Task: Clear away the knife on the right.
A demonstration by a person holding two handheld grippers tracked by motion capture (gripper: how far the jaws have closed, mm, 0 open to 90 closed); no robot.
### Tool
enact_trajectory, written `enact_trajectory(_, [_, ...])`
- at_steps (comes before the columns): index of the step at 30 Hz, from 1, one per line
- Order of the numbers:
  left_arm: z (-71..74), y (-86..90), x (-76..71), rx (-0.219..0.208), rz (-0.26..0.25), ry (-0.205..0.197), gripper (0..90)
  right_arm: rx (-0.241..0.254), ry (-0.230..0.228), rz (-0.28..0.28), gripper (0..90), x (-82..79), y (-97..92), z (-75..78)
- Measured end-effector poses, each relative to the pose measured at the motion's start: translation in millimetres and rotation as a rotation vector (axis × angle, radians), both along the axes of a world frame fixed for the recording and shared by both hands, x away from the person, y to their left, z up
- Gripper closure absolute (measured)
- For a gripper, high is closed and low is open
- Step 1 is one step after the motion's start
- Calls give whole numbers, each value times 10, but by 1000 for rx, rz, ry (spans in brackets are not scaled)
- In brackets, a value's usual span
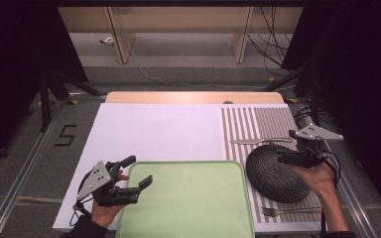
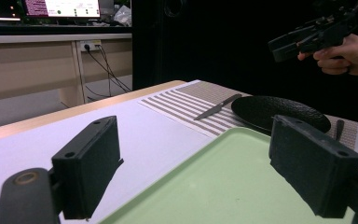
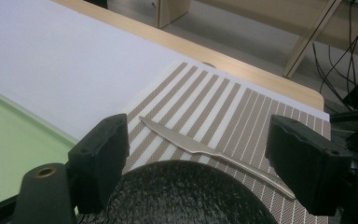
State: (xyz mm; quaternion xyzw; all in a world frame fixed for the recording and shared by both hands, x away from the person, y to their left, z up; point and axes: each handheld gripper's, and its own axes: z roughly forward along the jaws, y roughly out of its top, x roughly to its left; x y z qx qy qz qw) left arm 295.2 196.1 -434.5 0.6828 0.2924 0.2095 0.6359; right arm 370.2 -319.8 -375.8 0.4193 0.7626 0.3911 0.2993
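right gripper [image 1: 284,157]: held above the far edge of the black plate [image 1: 277,173], jaws spread wide and empty; in the right gripper view the knife [image 3: 205,150] lies between them, farther off on the mat.
left gripper [image 1: 138,173]: jaws apart, holding nothing, hovering at the near-left corner of the green tray [image 1: 188,198], one jaw over the tray and one over the white board [image 1: 154,131].
step in hand: looks like the approach to a pick on the right side; nothing is gripped yet, and whether the plate or the knife is meant cannot be told for sure.
knife position: flat on the striped placemat [image 1: 258,124], just beyond the plate, apart from it.
knife long axis: runs across the table, roughly parallel to its front edge; the tip points toward the tray side, the handle toward the right edge.
fork [image 1: 290,211]: on the mat near the plate's near side, tines toward the tray.
next move calls for: lowering the right jaws square across the knife's narrow width, clear of the plate rim.
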Motion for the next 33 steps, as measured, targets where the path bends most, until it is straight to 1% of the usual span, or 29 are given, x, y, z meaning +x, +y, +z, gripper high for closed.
enact_trajectory(1, [0,-1,0,2,-1,0,162,-17,16,9,223,50,10,-1])
enact_trajectory(4, [0,-2,-1,3,-3,-1,162,-36,37,7,222,119,21,9])
enact_trajectory(6, [1,-3,-1,3,-4,-1,162,-44,38,8,222,145,22,11])
enact_trajectory(7, [1,-3,-1,4,-5,-1,162,-70,61,6,222,205,20,10])
enact_trajectory(8, [2,-4,-1,5,-5,-1,163,-80,72,3,222,240,14,4])
enact_trajectory(11, [1,-9,0,8,-6,0,162,-87,93,2,222,310,-3,-14])
enact_trajectory(12, [1,-9,0,8,-6,0,162,-95,111,0,222,345,-5,-24])
enact_trajectory(13, [2,-7,1,3,-7,0,163,-123,140,-5,222,429,-8,-47])
enact_trajectory(14, [2,-7,1,3,-7,0,162,-123,140,-5,222,429,-8,-47])
enact_trajectory(16, [1,-5,1,-3,-6,2,163,-159,190,-8,222,531,-11,-71])
enact_trajectory(17, [1,-5,2,-3,-7,3,162,-164,198,-11,224,569,-12,-82])
enact_trajectory(20, [1,-4,2,-4,-8,3,163,-193,253,-12,226,716,-22,-119])
enact_trajectory(22, [1,-4,2,-4,-9,4,163,-216,274,-13,224,785,-29,-133])
enact_trajectory(24, [1,-2,2,-6,-12,7,163,-222,293,-3,223,834,-26,-136])
enact_trajectory(25, [3,2,0,-10,-10,6,163,-232,309,0,223,886,-26,-140])
enact_trajectory(27, [3,3,0,-10,-10,5,162,-260,327,-4,224,938,-25,-156])
enact_trajectory(28, [3,3,0,-10,-11,4,162,-260,327,-4,224,938,-25,-156])
enact_trajectory(29, [3,2,-1,-10,-12,4,163,-281,350,-6,228,988,-30,-176])
enact_trajectory(30, [3,1,-1,-12,-14,3,163,-281,350,-6,228,988,-30,-176])
enact_trajectory(31, [3,2,-1,-13,-16,3,163,-294,364,-10,231,1021,-32,-195])
enact_trajectory(32, [3,1,0,-14,-16,3,163,-294,364,-10,231,1021,-32,-195])
enact_trajectory(33, [3,0,1,-14,-17,4,163,-300,376,-7,231,1038,-32,-204])
